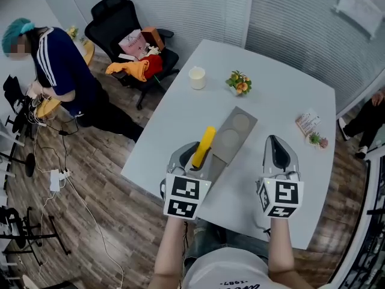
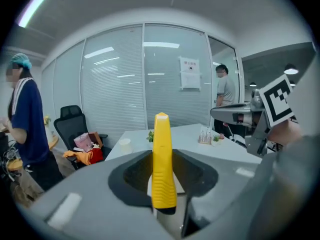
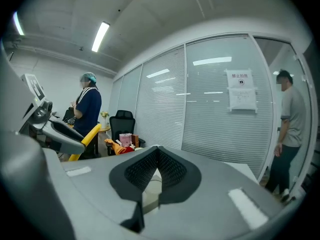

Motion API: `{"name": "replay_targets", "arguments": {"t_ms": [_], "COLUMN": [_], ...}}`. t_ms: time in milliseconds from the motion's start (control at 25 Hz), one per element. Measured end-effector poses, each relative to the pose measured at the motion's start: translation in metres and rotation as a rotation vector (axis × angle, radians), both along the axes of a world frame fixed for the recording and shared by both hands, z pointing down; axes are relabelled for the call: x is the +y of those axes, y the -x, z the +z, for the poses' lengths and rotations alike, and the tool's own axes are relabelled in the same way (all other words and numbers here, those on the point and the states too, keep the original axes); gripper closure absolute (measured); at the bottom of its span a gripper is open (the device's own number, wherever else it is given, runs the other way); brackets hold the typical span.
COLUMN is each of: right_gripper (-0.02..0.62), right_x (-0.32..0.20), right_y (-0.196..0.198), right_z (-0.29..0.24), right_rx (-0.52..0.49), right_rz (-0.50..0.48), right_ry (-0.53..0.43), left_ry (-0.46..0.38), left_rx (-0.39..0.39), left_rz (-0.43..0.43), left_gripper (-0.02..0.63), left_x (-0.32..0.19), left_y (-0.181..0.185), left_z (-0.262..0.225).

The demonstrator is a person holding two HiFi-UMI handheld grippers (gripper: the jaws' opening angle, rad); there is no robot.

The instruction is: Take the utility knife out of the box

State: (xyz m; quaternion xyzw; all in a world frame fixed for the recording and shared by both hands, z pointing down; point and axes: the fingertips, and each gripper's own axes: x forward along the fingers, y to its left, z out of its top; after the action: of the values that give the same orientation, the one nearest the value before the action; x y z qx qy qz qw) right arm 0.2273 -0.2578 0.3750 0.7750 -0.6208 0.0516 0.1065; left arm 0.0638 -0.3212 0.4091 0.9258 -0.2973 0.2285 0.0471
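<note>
Here, white office table [image 1: 283,95]; left hand-held gripper [image 1: 191,161] tight on utility knife [image 1: 204,144], right hand-held gripper [image 1: 278,146] closed, empty.

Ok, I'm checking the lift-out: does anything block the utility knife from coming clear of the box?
Nothing visible does. The left hand-held gripper is shut on the utility knife, no lid covers the box, and the right hand-held gripper stands apart to the side.
</note>
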Motion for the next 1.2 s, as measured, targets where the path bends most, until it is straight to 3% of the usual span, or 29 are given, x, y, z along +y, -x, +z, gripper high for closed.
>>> {"name": "replay_targets", "arguments": {"t_ms": [760,1200], "right_gripper": [0.574,0.574], "right_x": [0.009,0.012], "right_y": [-0.005,-0.003], "right_z": [-0.074,-0.101], "right_rx": [0.052,0.06], "right_rz": [0.02,0.036], "right_ry": [-0.162,-0.222], "left_ry": [-0.24,-0.313], "left_rx": [0.296,0.377], "left_rz": [-0.131,-0.174], "left_gripper": [0.471,0.471], "left_x": [-0.007,-0.004], "left_y": [0.012,0.024], "left_z": [-0.122,-0.149]}}
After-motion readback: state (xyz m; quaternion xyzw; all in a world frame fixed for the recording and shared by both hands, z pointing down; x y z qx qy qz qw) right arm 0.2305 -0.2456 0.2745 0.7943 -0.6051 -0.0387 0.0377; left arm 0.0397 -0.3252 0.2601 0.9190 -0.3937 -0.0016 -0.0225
